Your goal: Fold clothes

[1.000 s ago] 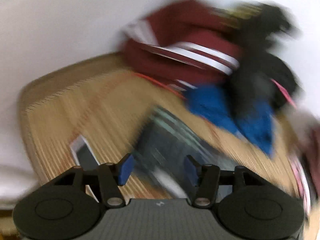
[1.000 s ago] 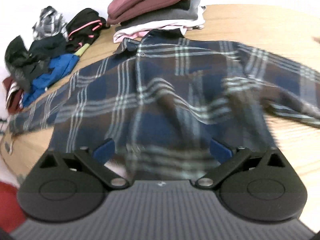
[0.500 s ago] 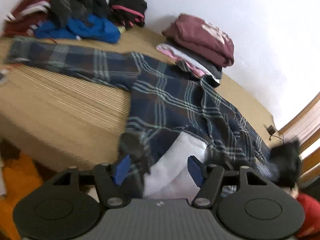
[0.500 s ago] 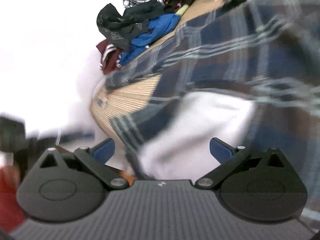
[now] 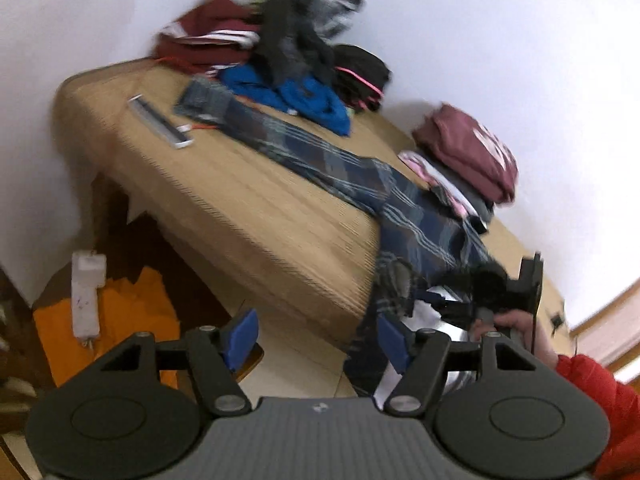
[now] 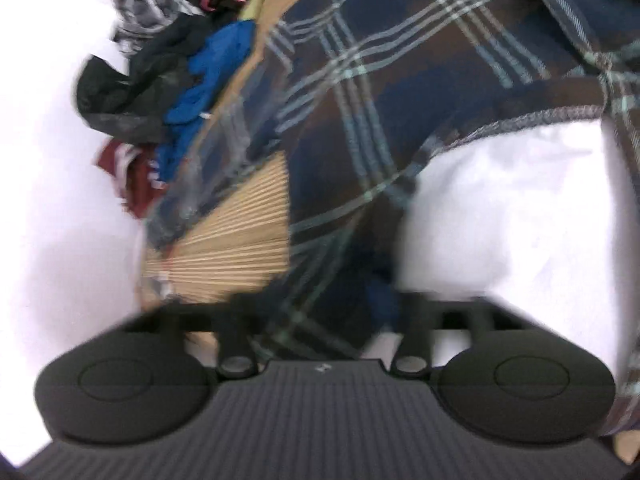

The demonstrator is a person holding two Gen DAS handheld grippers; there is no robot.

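Left gripper (image 5: 314, 338) spread wide, blue pads empty, hovering off edge of ribbed tan wooden table (image 5: 248, 216). Right gripper (image 6: 320, 320) pressed together on hem of navy-brown plaid flannel shirt (image 6: 400, 80); fingertips buried in cloth, blurred. Shirt sprawls across table, hem hanging over edge. Left view alone shows hand (image 5: 520, 328), red sleeve (image 5: 600, 400), folded maroon stack (image 5: 468, 152).

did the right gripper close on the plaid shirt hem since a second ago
Yes. The right gripper, open over the flat plaid shirt before, now pinches its hem near the table edge.
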